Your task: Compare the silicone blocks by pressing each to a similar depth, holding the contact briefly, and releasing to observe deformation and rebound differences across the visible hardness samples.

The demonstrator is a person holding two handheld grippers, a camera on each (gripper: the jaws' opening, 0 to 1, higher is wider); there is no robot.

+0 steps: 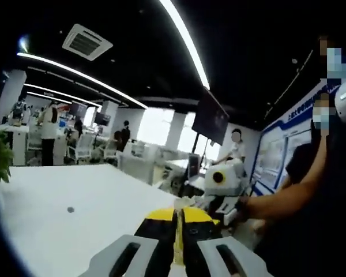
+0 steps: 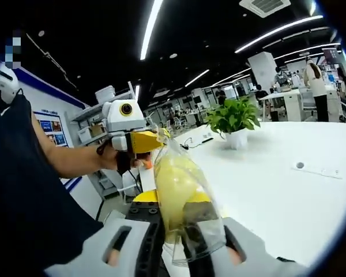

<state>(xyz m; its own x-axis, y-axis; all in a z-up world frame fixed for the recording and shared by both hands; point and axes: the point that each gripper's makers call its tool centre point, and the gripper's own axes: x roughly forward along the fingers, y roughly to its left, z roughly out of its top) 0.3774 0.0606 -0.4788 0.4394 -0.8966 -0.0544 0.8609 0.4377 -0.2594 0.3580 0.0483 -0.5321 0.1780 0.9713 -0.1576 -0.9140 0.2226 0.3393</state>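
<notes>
Silicone sample [image 2: 176, 190], one item, yellow and rounded, sealed inside a clear bag [image 2: 202, 231]; whether it is truly one of the hardness blocks cannot be confirmed through the plastic. Location: held in the air above the near edge of the white table [image 2: 288, 196], not resting on it. Listing from left to right in the right gripper view: a person's hand [image 2: 112, 158] carries the left gripper [image 2: 153, 141], whose yellow jaws are pressed together on the bag's top corner, presumably to keep the bag hanging taut and upright. Next, the bag itself, drooping from that pinch down between the jaws of the right gripper [image 2: 187, 248]. These jaws flank the bag's lower part, but whether they squeeze it or merely stand beside it cannot be told. Further right, a potted plant [image 2: 233, 118] stands well apart on the table. In the left gripper view, the left gripper's jaws show pressed together with a thin yellowish sliver between them, consistent with the pinched bag edge, and the right gripper sits just beyond their tips. Assessment: the sample is bagged and suspended, so pressing to a set depth is not yet possible; it likely needs unpacking and setting on the table first.
</notes>
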